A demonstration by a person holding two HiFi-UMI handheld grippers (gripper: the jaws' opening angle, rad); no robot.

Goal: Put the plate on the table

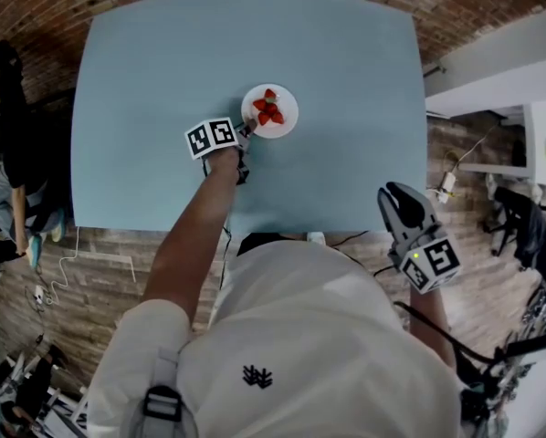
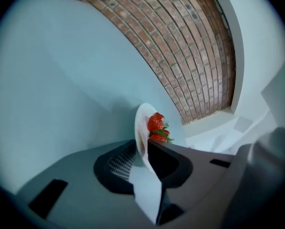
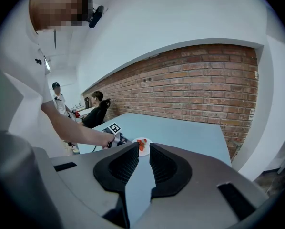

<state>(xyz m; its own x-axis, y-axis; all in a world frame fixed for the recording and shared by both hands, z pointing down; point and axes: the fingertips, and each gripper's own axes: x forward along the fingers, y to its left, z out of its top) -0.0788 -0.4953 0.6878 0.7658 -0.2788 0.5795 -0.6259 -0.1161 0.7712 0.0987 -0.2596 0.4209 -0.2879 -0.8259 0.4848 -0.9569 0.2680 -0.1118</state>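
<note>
Jaws on your left gripper point(image 1: 246, 128) stood a little apart, with the near rim of the plate point(image 2: 139, 125) between them. The gap was wider than the thin rim, so the pads were not pressing on it. The plate lay flat on the blue surface point(image 1: 346, 80), about midway across it, with the strawberries point(image 1: 268, 108) heaped at its centre. By the look of it, the plate was already set down and the step in hand was the release. To do that well, you wanted to part the jaws further so neither pad brushed the rim. Then you wanted to draw the gripper straight back toward you, low and level. Any lift or twist while the rim sat between the pads could have tipped the plate or slid it, and the strawberries would have rolled. Your right gripper point(image 3: 142, 151) hung off the near right corner of the surface, well apart from the plate, its jaws narrowly apart and empty.
</note>
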